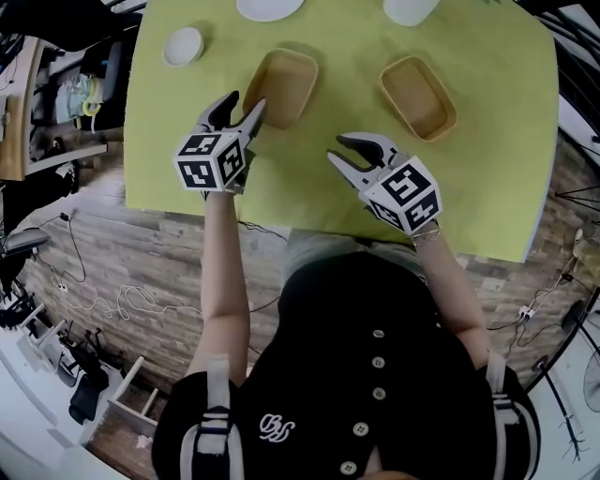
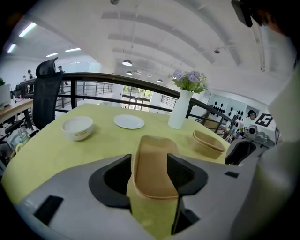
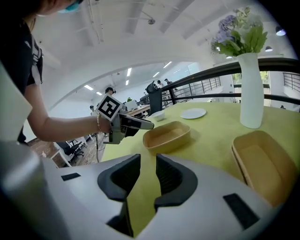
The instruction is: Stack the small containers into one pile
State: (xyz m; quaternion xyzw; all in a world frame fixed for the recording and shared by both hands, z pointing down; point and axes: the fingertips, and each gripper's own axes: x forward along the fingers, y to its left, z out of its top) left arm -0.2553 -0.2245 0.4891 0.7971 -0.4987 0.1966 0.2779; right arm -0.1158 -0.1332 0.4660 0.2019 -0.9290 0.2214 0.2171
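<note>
Tan, paper-like material is what both small containers appear to be made of, and they are seen standing well apart on the yellow-green tablecloth [image 1: 487, 169], each open side up and neither yet nested in the other. The left container [image 1: 281, 84] is placed slightly closer to the table's far edge; the right container [image 1: 419, 97] is set at an angle beside it.

The left gripper [image 1: 246, 105] is held low at the near end of the left container, its fingers spread wide. In the left gripper view the container is lined up lengthwise in the gap between them, yet no pad can be seen pressing on its rim, so the container is judged not yet gripped. This alignment is taken as preparation for clamping the end wall so the container can be lifted.

The right gripper [image 1: 335, 146] is kept back over bare cloth, short of the right container. Its fingers are parted by a narrow gap, and only cloth is seen between them. It is probably held clear so that the other gripper's path across is left free.

A white bowl [image 1: 184, 45], a white plate [image 1: 269, 7] and a vase [image 2: 180, 108] of flowers are set further back, out of the working area.
</note>
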